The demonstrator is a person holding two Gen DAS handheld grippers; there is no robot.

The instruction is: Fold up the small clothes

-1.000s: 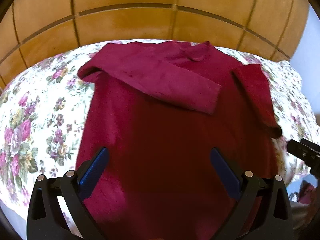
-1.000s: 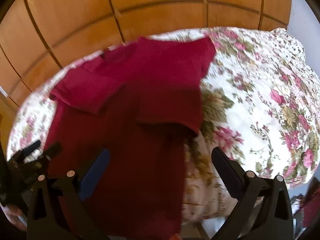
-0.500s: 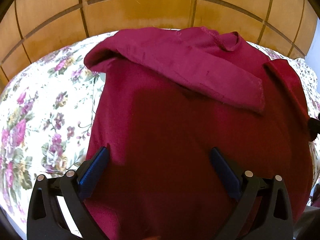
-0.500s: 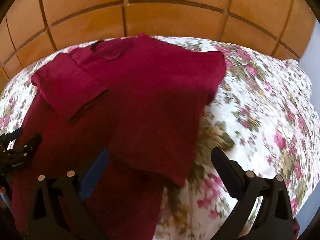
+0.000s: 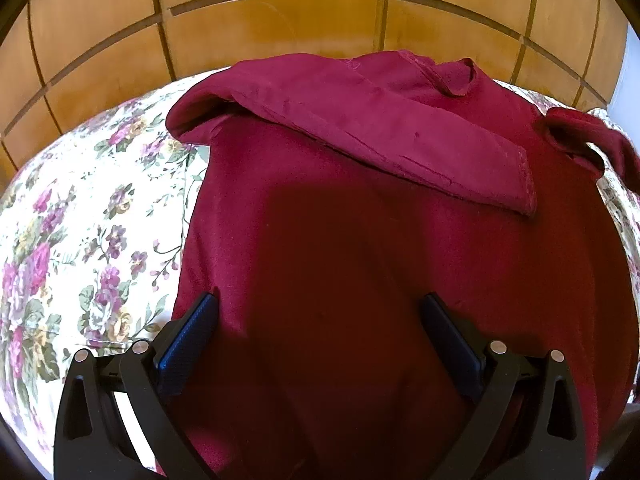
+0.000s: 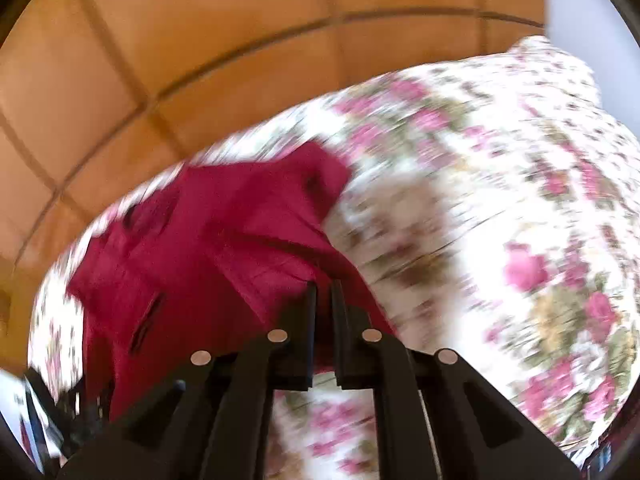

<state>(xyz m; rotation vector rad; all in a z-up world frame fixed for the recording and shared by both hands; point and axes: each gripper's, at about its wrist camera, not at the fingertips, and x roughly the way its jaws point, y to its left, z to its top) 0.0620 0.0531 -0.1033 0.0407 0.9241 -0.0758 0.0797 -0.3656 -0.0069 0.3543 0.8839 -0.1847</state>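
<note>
A dark red long-sleeved top lies spread on a floral cloth. One sleeve is folded across its chest. My left gripper is open just above the top's lower body, its blue pads wide apart. The other sleeve rises at the right edge. In the blurred right wrist view my right gripper is shut on that sleeve's cloth and holds it lifted over the top.
A wooden panelled wall stands behind the floral-covered surface. The floral cloth stretches to the right of the top. The left gripper shows dimly at the lower left of the right wrist view.
My right gripper has closed on the right sleeve and lifted it. My left gripper has moved forward over the top and stayed open.
</note>
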